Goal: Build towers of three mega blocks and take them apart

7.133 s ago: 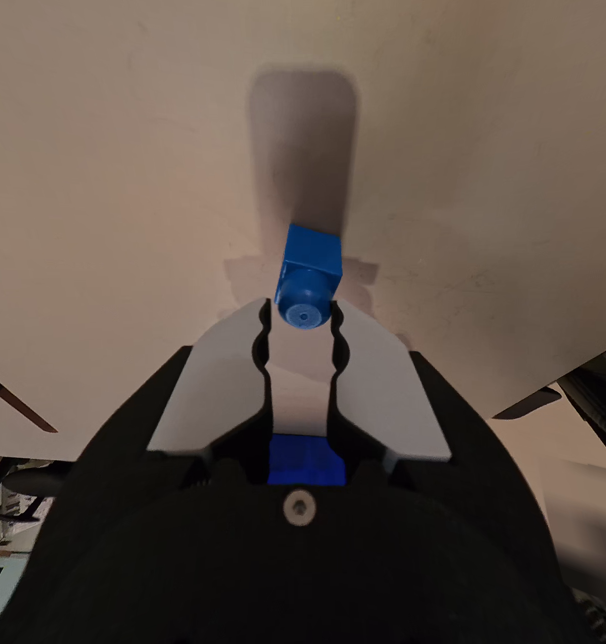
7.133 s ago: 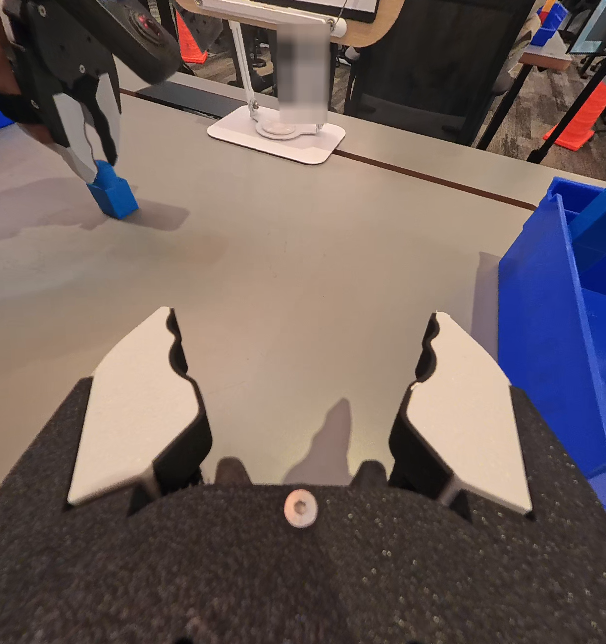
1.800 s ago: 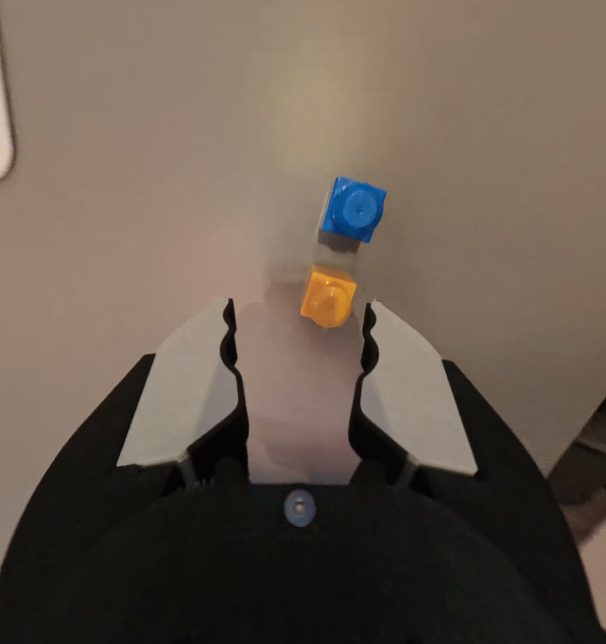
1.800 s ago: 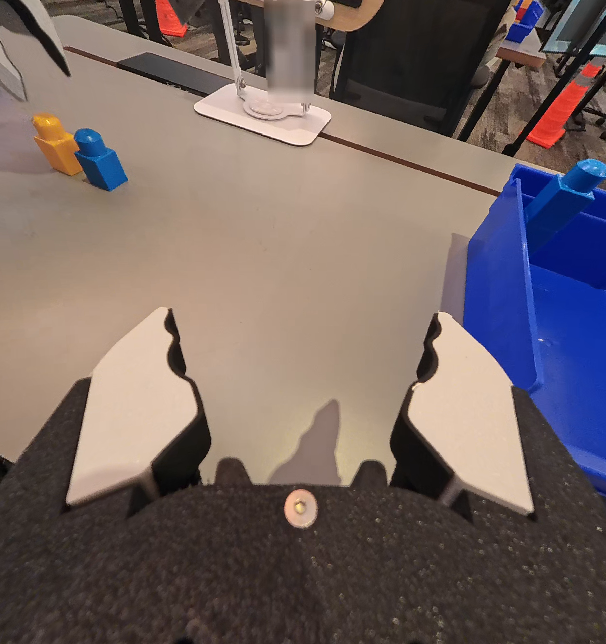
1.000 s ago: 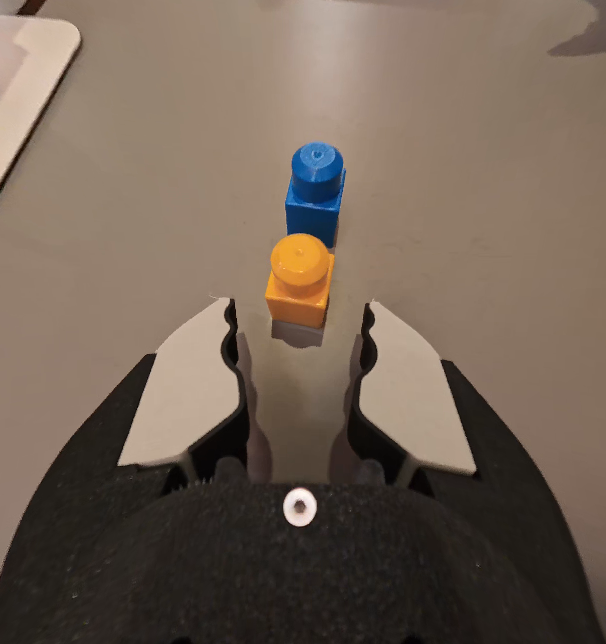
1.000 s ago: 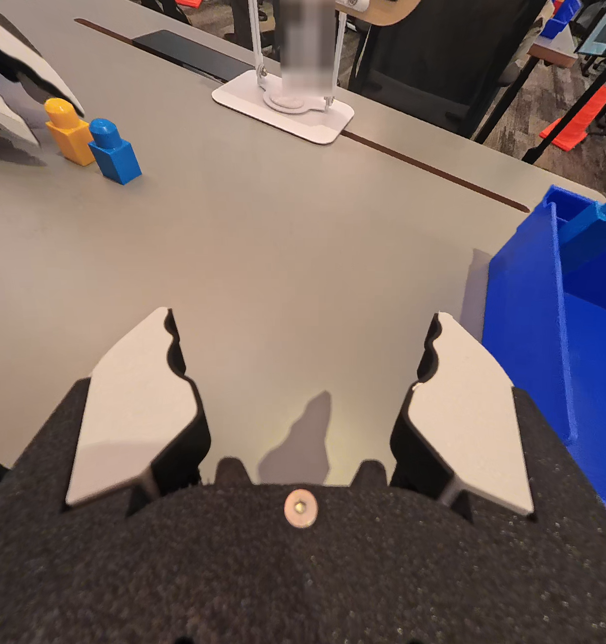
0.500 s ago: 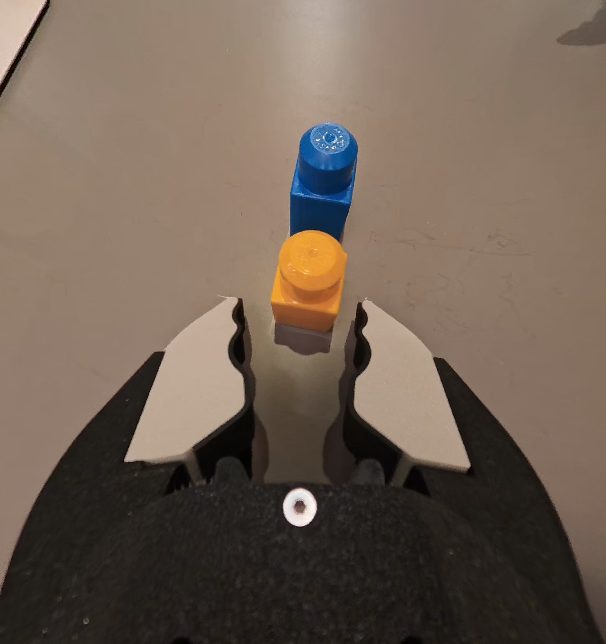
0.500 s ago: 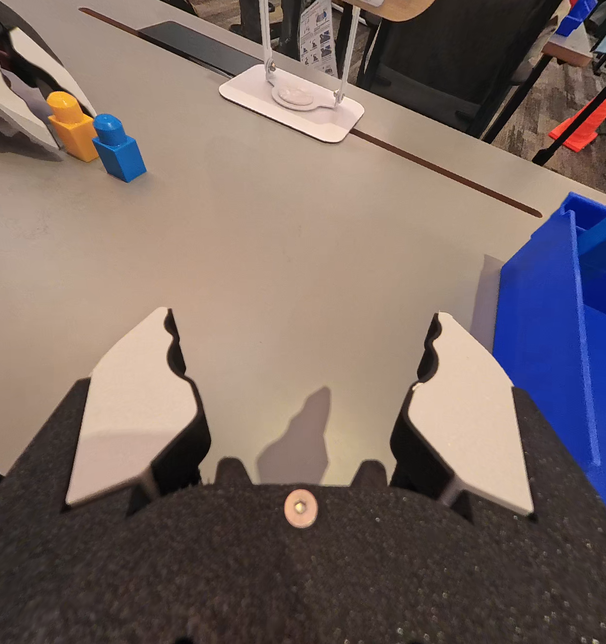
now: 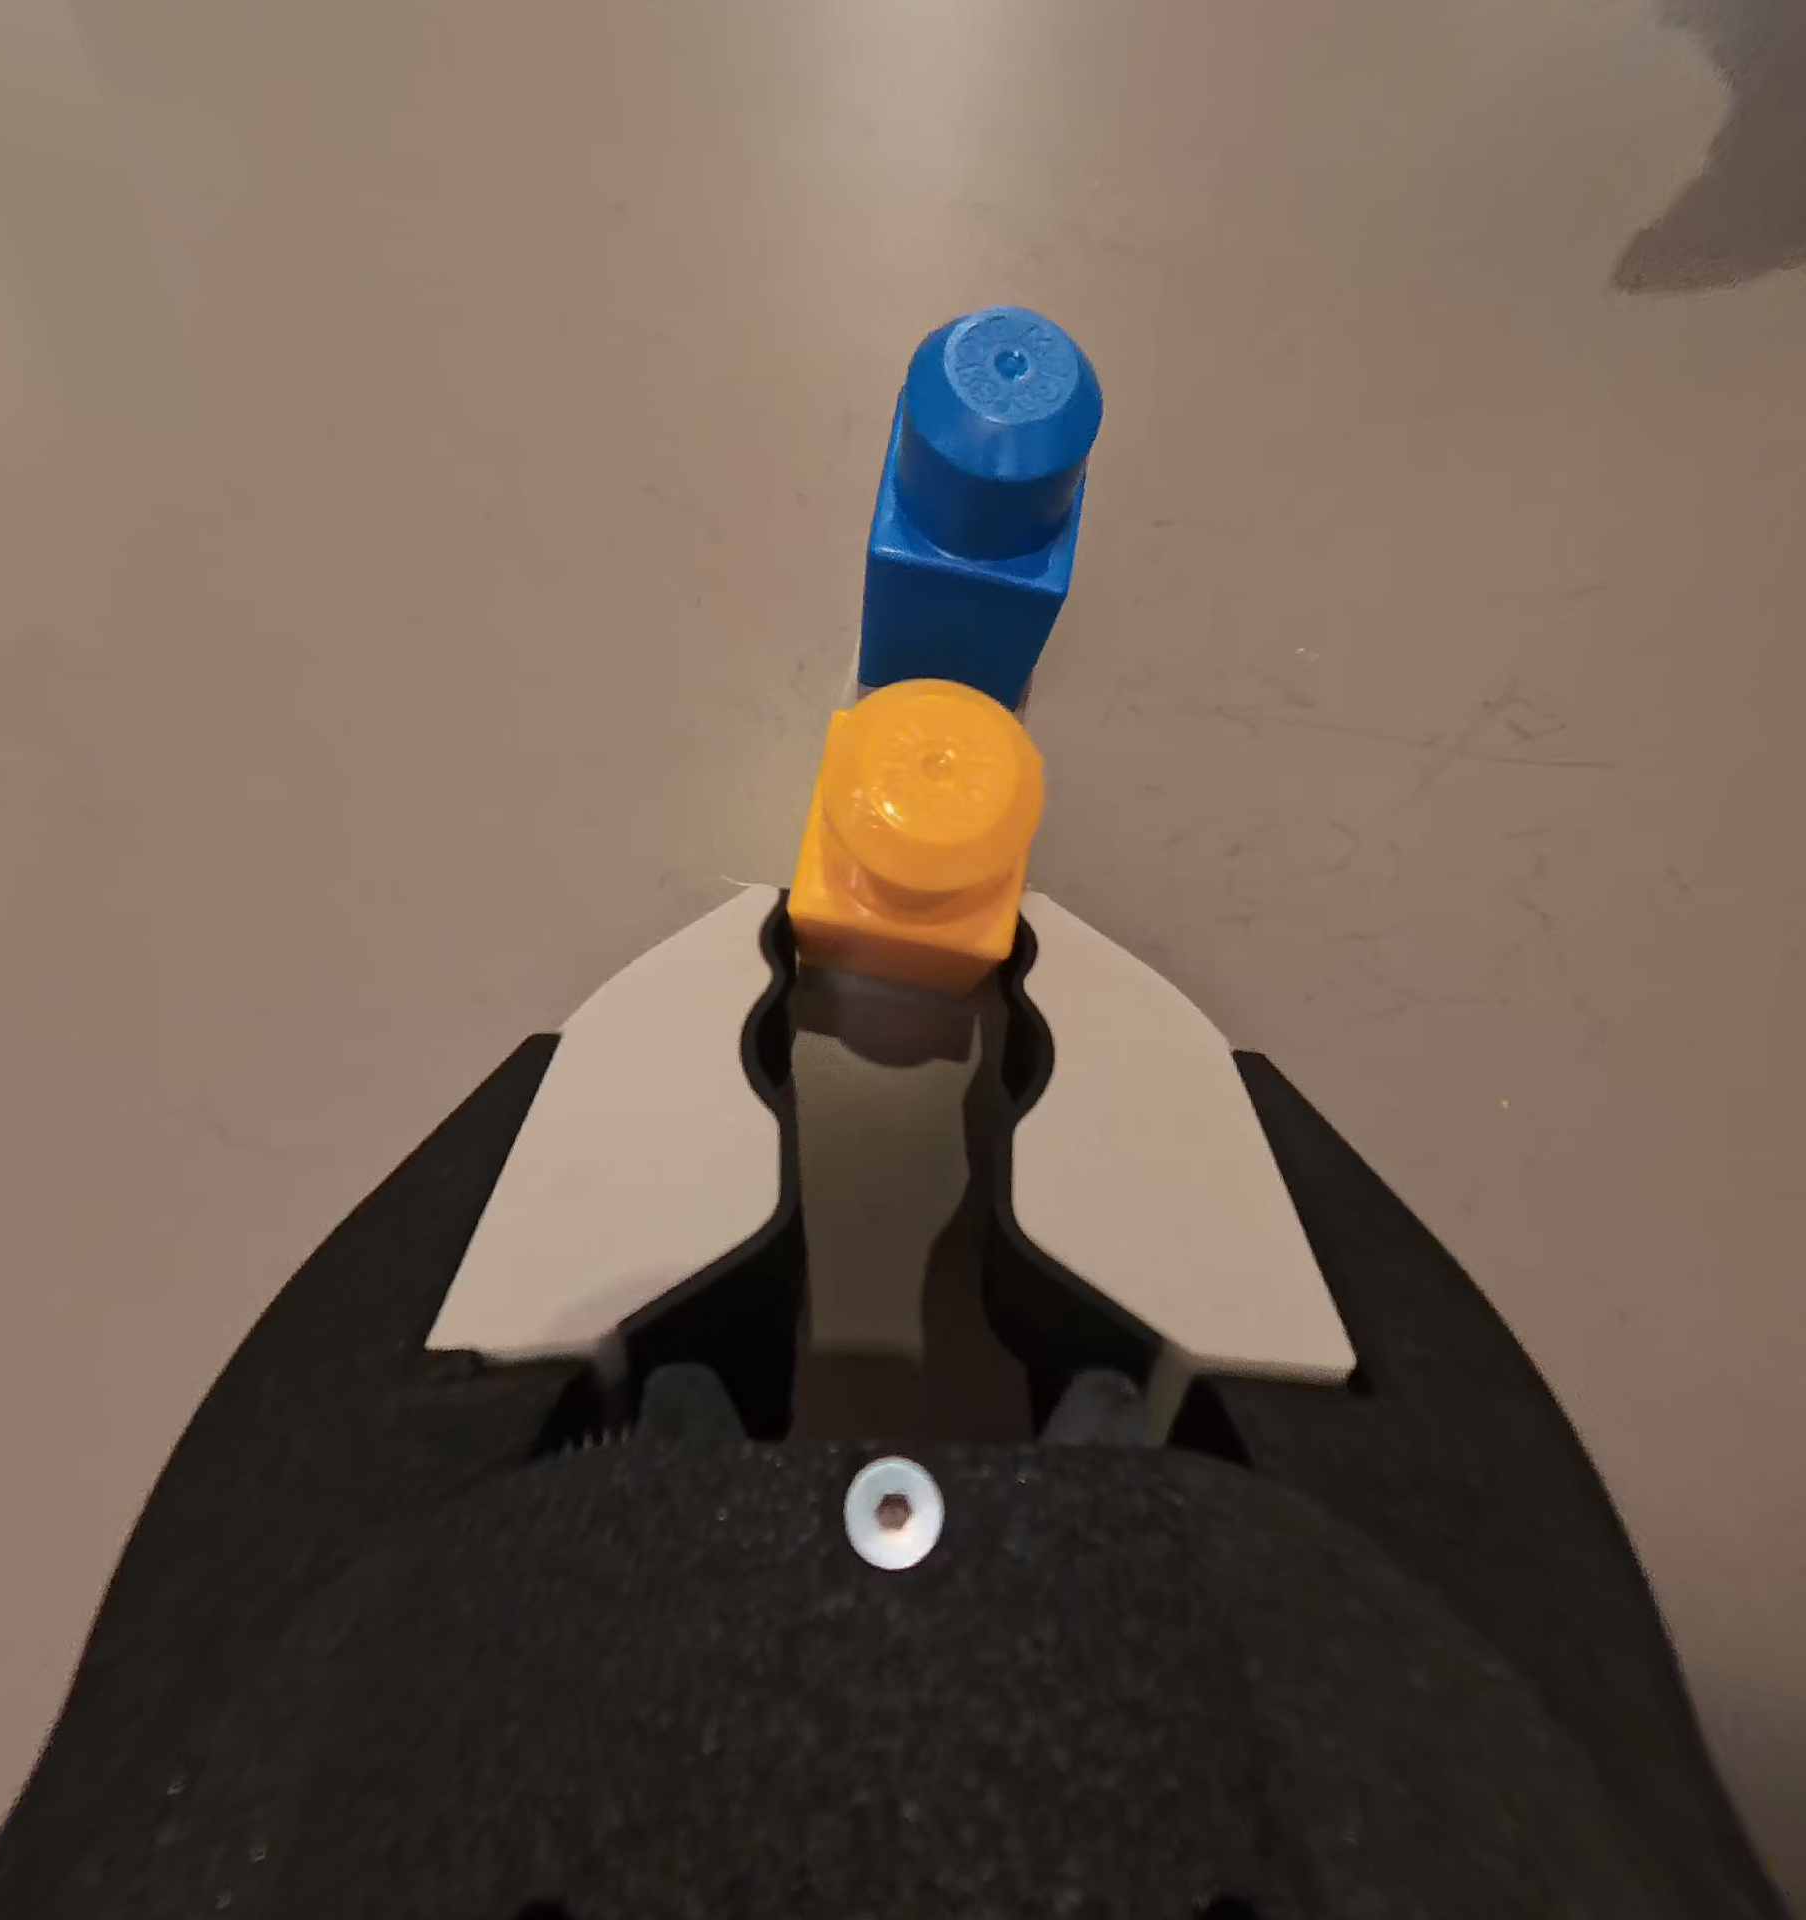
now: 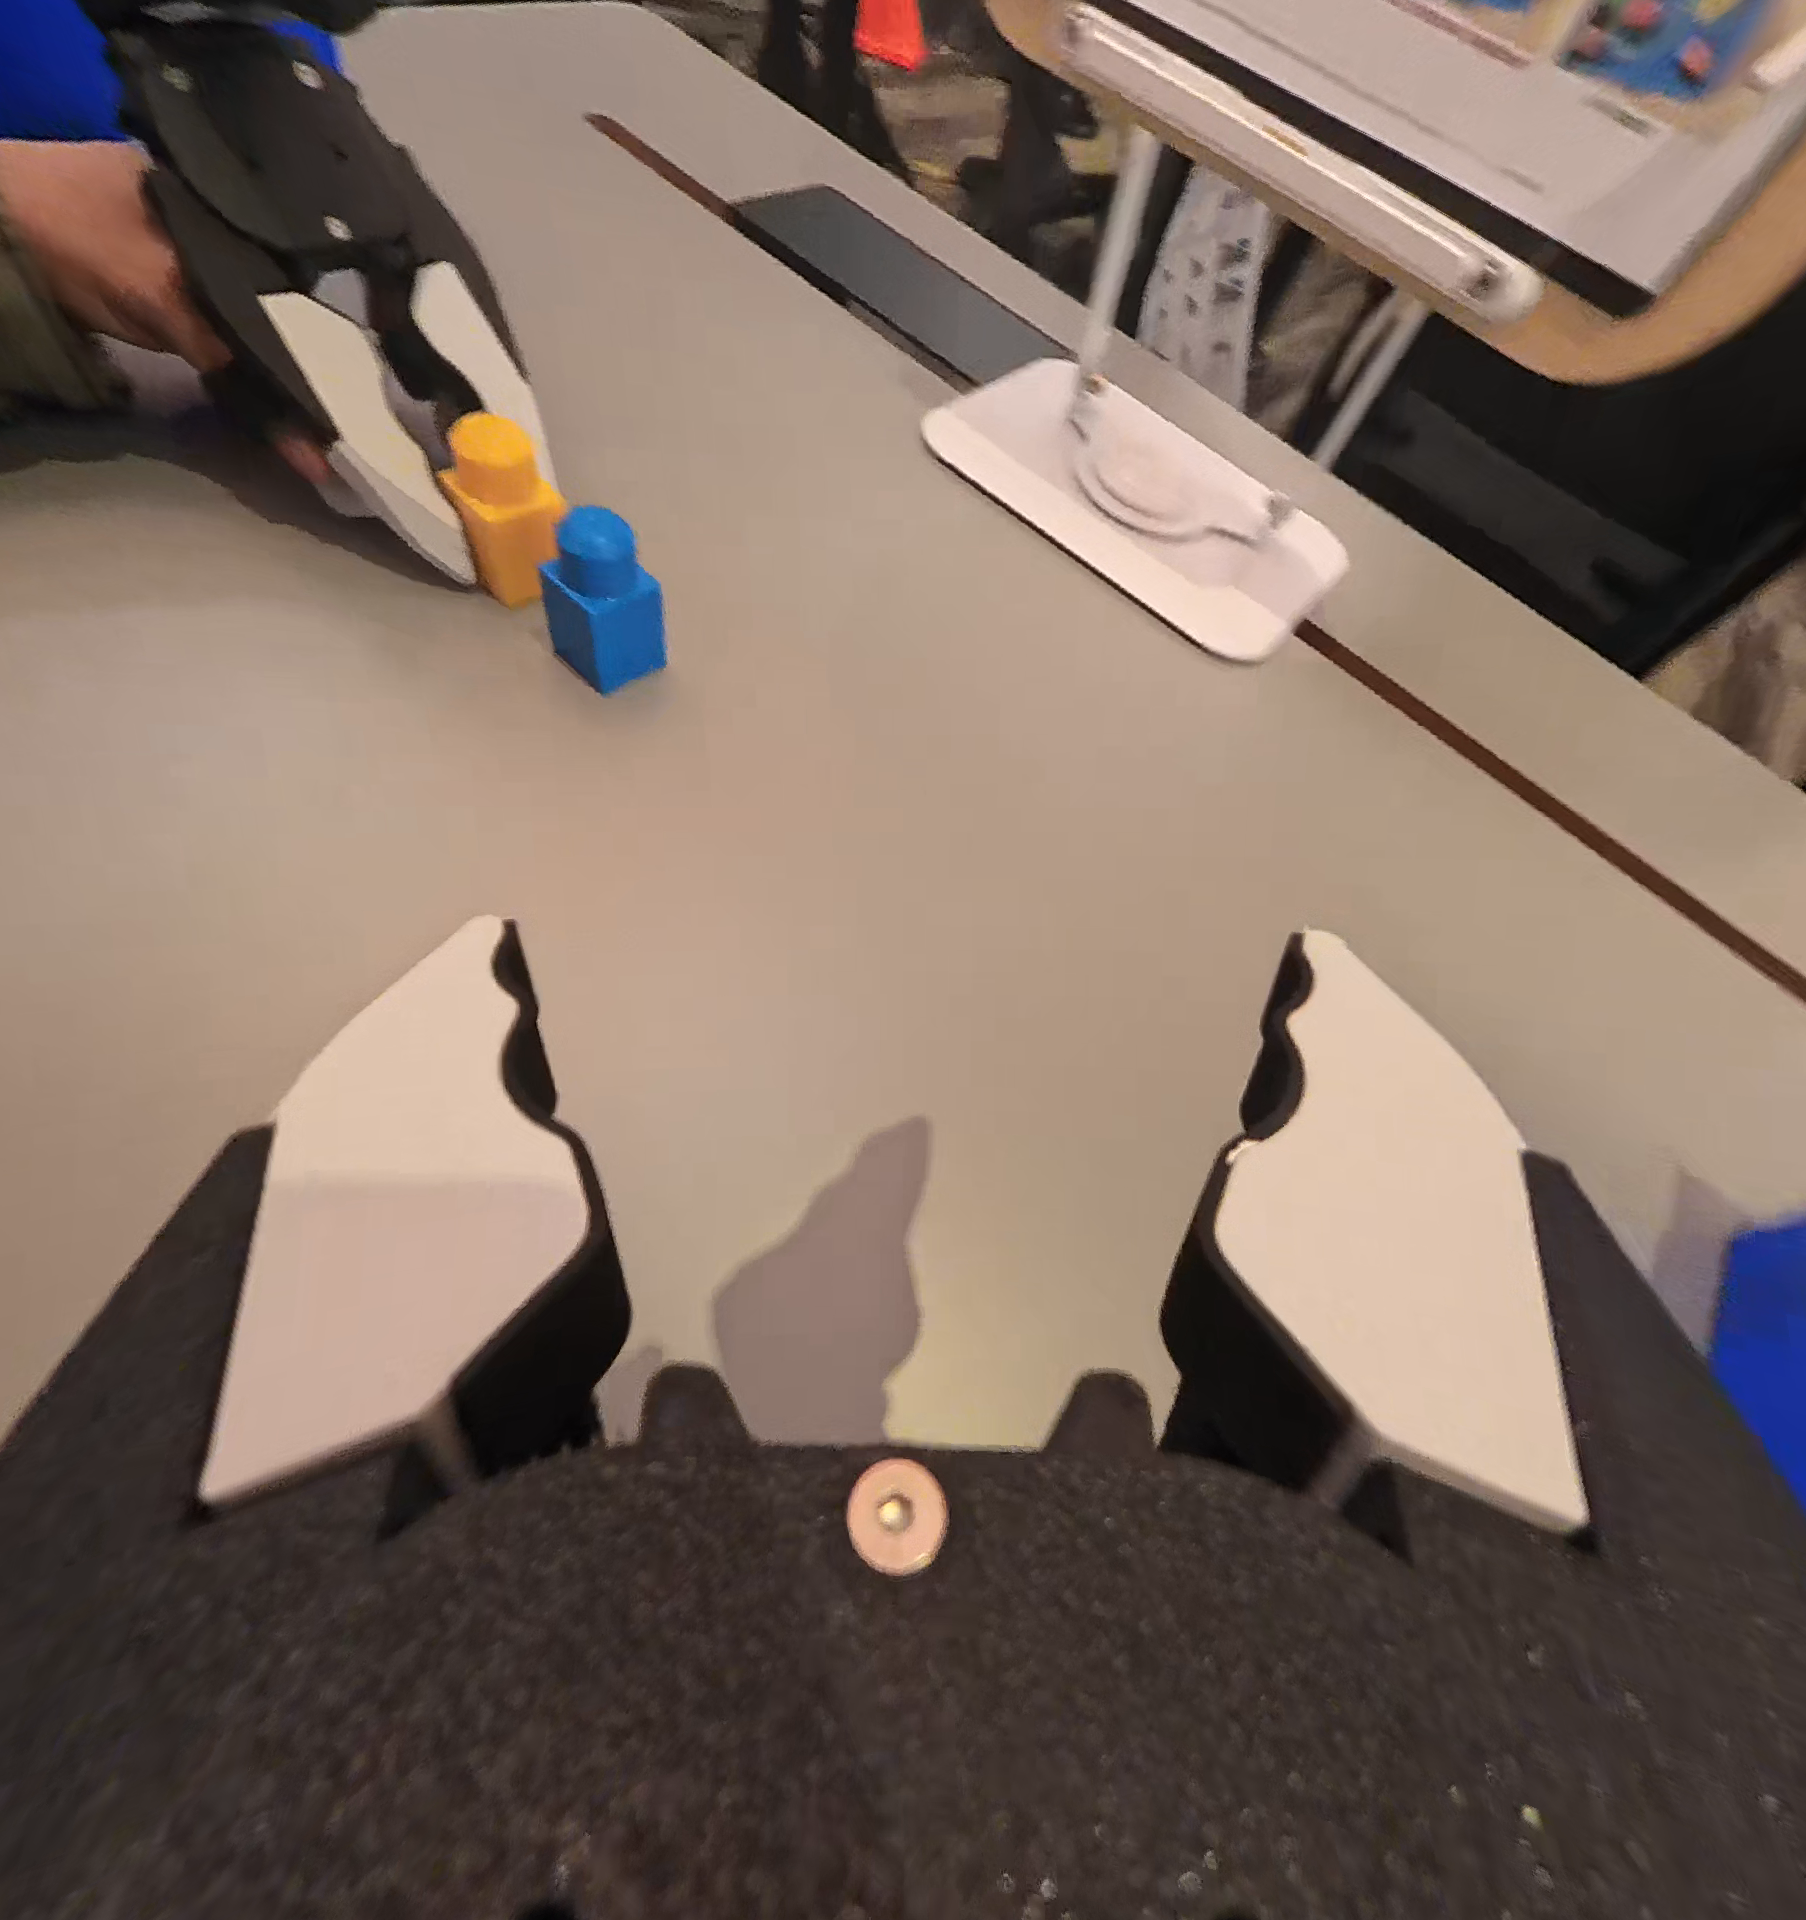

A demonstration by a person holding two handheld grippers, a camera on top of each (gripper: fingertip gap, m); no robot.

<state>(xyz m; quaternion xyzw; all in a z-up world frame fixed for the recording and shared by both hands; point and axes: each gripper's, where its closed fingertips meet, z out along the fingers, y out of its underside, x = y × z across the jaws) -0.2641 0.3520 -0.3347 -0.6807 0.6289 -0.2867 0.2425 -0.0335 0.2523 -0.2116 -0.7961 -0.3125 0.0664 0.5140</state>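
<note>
An orange mega block stands upright on the grey table, with a blue mega block standing just beyond it. My left gripper is shut on the base of the orange block, one fingertip on each side. The right wrist view shows the same: the left gripper around the orange block, with the blue block beside it on the table. My right gripper is open and empty, low over the table, well short of the blocks.
A white stand base with a board above it stands at the back right. A black flat slab lies along the table seam. A corner of a blue bin shows at the right edge. A person's hand holds the left gripper. The gap from one gripper's tips to the other's is roughly 30 cm.
My left gripper moved forward and closed on the orange block. The right gripper stayed open and turned left, so the blue bin slid almost out of its view.
</note>
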